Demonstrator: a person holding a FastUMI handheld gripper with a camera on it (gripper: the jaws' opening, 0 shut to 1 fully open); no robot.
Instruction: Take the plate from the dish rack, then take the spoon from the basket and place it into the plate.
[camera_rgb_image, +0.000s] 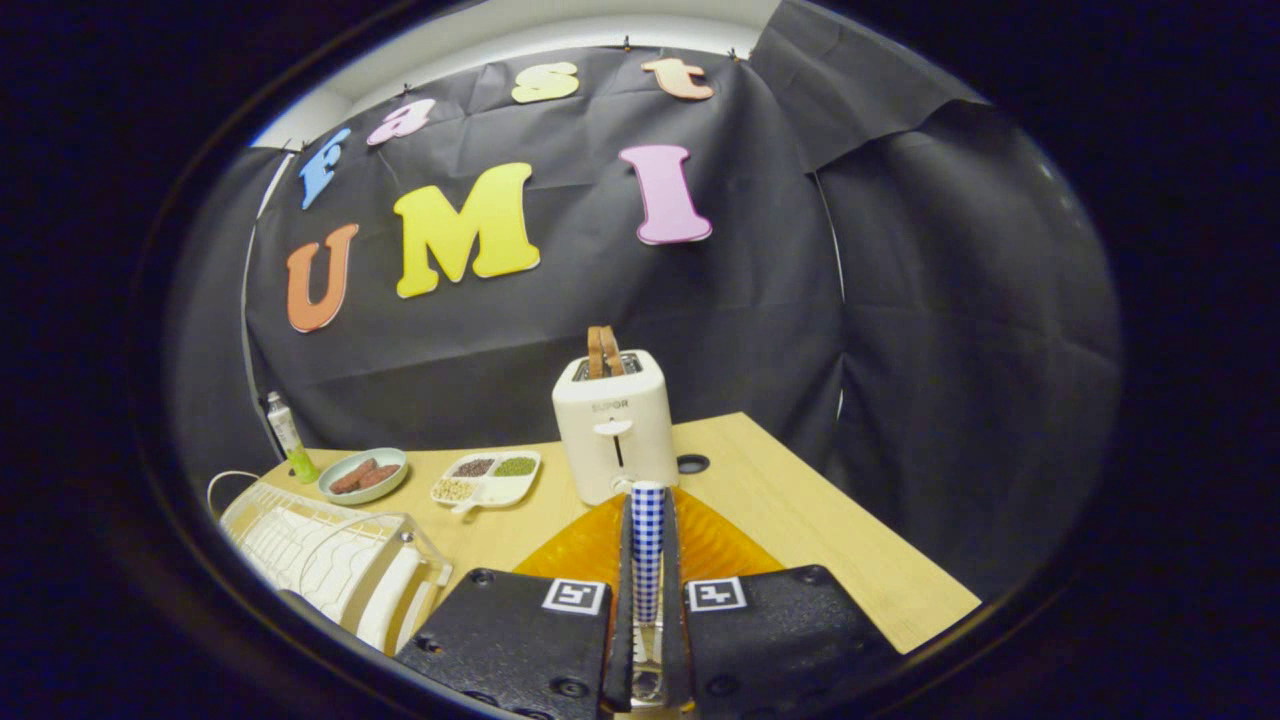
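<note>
Tongs (648, 560) are closed on the spoon (648, 540), checkered handle between both fingers, above the orange plate (715, 545) on the table (800, 500). Plate is out of the dish rack (320, 560) & spoon is taken; I think only the drop into plate is left.

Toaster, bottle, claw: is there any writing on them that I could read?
"SUPOR": on the front of the toaster.
Bottle at the table's far corner: print too small to read.
Square markers on the claw: black-and-white patterns, no words.
The claw is closed on the spoon, whose checked handle bears no writing.
</note>
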